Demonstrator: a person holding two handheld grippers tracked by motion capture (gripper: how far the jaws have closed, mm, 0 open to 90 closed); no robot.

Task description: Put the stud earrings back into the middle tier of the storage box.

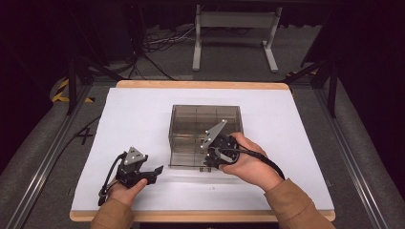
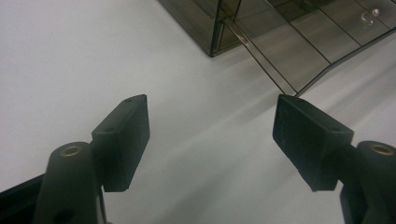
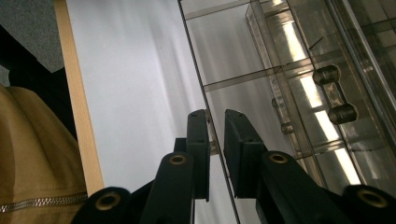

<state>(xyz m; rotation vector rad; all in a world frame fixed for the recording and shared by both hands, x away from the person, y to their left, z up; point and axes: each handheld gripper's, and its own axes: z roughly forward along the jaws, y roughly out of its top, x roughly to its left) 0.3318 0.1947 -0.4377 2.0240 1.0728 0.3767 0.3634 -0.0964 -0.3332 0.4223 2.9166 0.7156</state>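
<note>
A smoky clear plastic drawer box [image 1: 205,119] stands mid-table on the white sheet. One low drawer [image 2: 299,56] is pulled out toward me. My right gripper [image 1: 209,161] is at the box's front, with its jaws pinched on the thin front wall of the drawer [image 3: 215,133]. The drawer's small barbell handle [image 3: 334,93] lies to the right of the jaws. My left gripper [image 1: 154,172] rests on the sheet left of the box, open and holding nothing. In the left gripper view, that gripper [image 2: 210,126] points at the drawer's corner from a short distance.
The white sheet [image 1: 143,114] covers a wooden table whose front edge [image 3: 77,102] runs close to my right sleeve. A metal stand and cables are on the floor beyond the table. Bare sheet surrounds the box on all sides.
</note>
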